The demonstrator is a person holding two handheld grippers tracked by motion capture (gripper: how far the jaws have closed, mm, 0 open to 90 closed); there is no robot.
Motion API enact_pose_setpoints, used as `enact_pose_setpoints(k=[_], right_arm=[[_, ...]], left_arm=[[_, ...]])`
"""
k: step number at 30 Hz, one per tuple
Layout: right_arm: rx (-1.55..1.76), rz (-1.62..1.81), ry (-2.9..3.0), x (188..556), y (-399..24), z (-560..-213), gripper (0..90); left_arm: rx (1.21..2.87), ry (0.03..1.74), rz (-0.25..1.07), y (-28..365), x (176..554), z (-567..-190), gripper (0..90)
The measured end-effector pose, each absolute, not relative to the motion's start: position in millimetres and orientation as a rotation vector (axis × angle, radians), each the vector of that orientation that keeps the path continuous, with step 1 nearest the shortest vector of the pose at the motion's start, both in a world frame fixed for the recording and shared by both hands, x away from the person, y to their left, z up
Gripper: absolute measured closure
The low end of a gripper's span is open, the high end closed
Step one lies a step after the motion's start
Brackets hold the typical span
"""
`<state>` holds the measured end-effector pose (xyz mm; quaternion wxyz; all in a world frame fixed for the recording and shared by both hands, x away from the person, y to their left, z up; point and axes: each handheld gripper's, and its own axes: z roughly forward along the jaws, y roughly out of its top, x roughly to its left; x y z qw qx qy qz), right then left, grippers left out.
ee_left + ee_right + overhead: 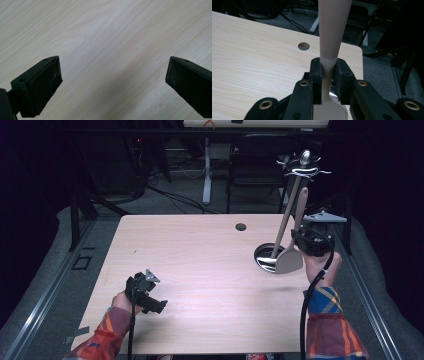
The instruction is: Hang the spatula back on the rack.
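The right tongs (300, 240) clamp the neck of a beige spatula (290, 260), both pads pressed against it just above the blade. The spatula stands near upright beside the utensil rack (302, 167), its blade over the rack's round metal base (265, 257) at the right side of the table (200, 270). The left tongs (159, 306) stand wide, holding nothing, low over bare table.

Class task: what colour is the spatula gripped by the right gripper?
Pale beige, a light tan. The spatula shows best in the right gripper view, clamped in the right gripper.
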<state>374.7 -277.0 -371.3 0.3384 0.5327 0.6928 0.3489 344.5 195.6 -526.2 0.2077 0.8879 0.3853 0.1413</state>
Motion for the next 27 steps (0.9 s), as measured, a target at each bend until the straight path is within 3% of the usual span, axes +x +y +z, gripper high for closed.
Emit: enact_pose_setpoints(k=[27], right_arm=[[1.398, 0.918, 1.773, 385.4, -291.1, -354.7, 77.8]], left_arm=[[2.502, 1.062, 0.392, 193.8, 344.0, -528.4, 0.3]])
